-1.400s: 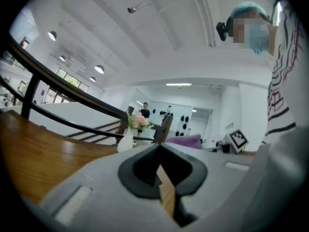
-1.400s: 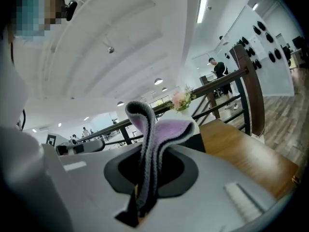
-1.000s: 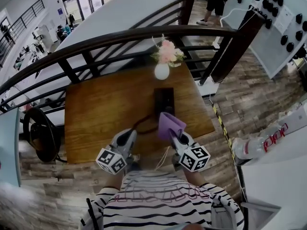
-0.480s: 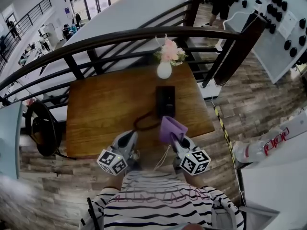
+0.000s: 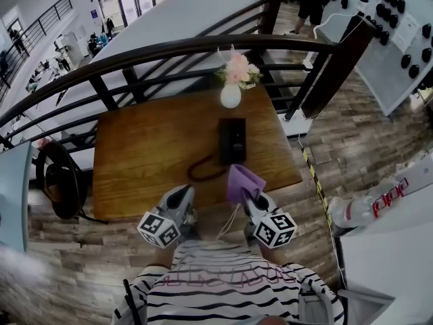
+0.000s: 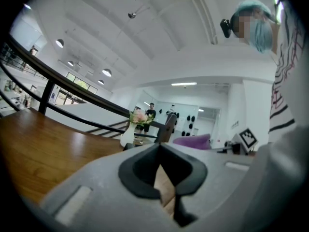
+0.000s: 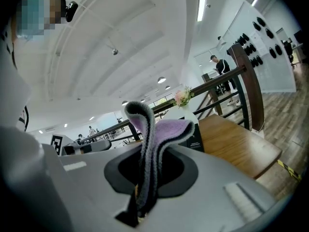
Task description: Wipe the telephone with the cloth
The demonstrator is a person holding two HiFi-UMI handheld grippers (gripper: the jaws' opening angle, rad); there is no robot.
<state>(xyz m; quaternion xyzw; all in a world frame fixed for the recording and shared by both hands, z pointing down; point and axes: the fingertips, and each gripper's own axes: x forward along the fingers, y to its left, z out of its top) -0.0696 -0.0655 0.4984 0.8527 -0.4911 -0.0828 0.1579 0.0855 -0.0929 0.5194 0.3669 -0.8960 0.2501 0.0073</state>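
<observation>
A black telephone (image 5: 232, 141) lies on the wooden table (image 5: 149, 147), its dark cord (image 5: 203, 171) looping toward the front edge. My right gripper (image 5: 249, 195) is shut on a purple cloth (image 5: 243, 180) just short of the table's near edge, in front of the phone. In the right gripper view the cloth (image 7: 153, 129) stands folded up out of the jaws (image 7: 144, 180), and the phone (image 7: 195, 140) shows behind it. My left gripper (image 5: 183, 193) hovers to the left of the right one with its jaws (image 6: 161, 148) together and nothing between them.
A white vase of pink flowers (image 5: 230, 90) stands at the table's far edge, just beyond the phone. A dark railing (image 5: 169, 51) curves behind the table. A round stool (image 5: 57, 181) sits left of it, and a white counter (image 5: 399, 208) lies to the right.
Both grippers have stayed at the table's front edge, the cloth still pinched in the right one. Only the head view has shifted a little.
</observation>
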